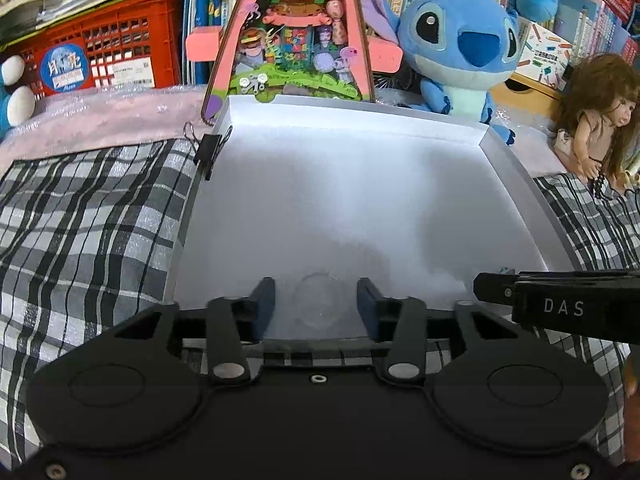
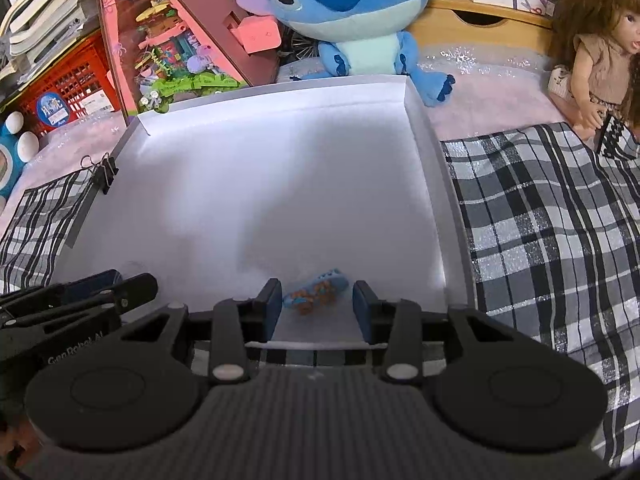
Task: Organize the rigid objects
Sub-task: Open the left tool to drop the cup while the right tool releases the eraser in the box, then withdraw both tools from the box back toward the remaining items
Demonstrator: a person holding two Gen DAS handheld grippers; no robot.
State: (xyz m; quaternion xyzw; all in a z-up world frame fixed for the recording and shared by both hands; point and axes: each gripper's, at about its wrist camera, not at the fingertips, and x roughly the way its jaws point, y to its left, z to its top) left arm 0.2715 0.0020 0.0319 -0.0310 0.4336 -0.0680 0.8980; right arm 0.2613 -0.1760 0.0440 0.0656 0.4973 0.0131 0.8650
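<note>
Starting from the left hand-held gripper (image 1: 316, 304), its blue-padded jaws are seen parted to a moderate width around a small clear round plastic piece (image 1: 318, 300) that lies on the floor of the shallow white cardboard tray (image 1: 516, 184); the pads stand clear of it on both sides, so nothing is gripped. The right hand-held gripper (image 2: 316, 300) is likewise parted moderately, and a small flat blue-and-orange patterned toy (image 2: 316, 293) lies between its pads near the tray's front edge, close to the left pad but apparently not pinched. Both items are judged to have been set down inside the tray, so this part of the sorting appears done. The rest of the tray floor is bare, a black binder clip (image 1: 210, 152) is fixed on its left wall, and the tray rests on a black-and-white checked cloth (image 2: 552, 216). No further loose rigid items are seen on the cloth. Whether more remain to be collected cannot be told from these views. Beyond the tray sit a blue plush toy (image 1: 460, 44) and a brown-haired doll (image 2: 600, 52).
</note>
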